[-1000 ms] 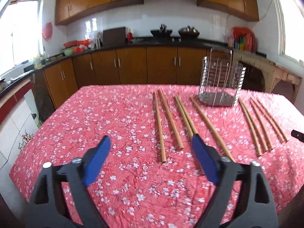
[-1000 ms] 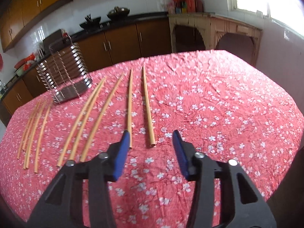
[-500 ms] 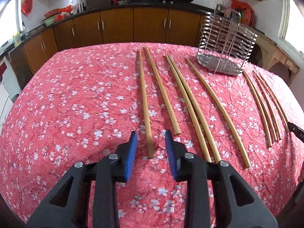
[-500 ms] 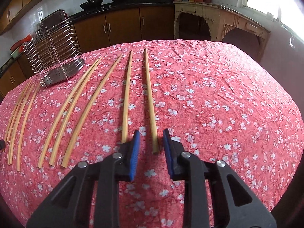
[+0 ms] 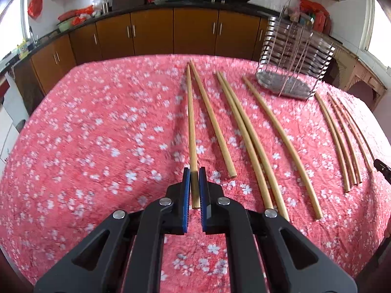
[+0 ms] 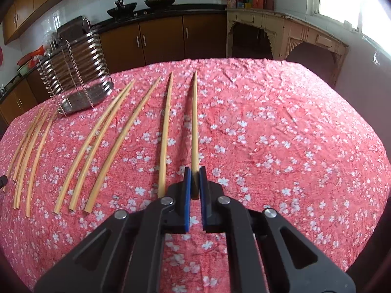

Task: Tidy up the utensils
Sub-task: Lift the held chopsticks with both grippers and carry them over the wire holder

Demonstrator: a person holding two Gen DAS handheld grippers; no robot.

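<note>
left gripper (image 5: pixel 194 188): blue pads clamped on near end of leftmost chopstick (image 5: pixel 191 122), which points away over the tablecloth (image 5: pixel 85 146)
right gripper (image 6: pixel 194 185): clamped on near end of rightmost chopstick (image 6: pixel 194 122)
other chopsticks (image 5: pixel 246 136): lying in a row on the cloth
wire rack (image 5: pixel 293 58): upright at far side of the table, behind the row

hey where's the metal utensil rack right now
The metal utensil rack stands upright at the table's far edge, upper right in the left wrist view and upper left in the right wrist view, just beyond the chopsticks' far tips.
</note>
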